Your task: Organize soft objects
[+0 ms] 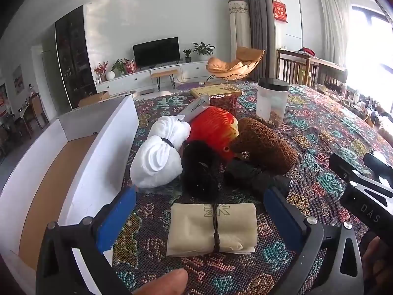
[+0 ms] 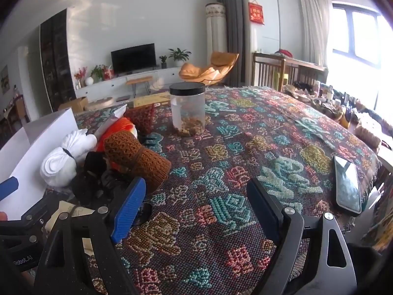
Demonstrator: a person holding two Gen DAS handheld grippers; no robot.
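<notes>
Beige cloth bundle [image 1: 212, 229], tied with a dark cord, lies low in the left wrist frame, between the wide-open fingers of the left gripper [image 1: 200, 217], which grips nothing. Right gripper [image 2: 196, 211] gapes wide too, over bare patterned tablecloth [image 2: 245, 147]. Behind the bundle, mid-frame: one white bundle [image 1: 159, 157], one orange [image 1: 213, 130], one brown [image 1: 265, 145], two black [image 1: 200, 169]. One white box [image 1: 98, 162] sits left.
</notes>
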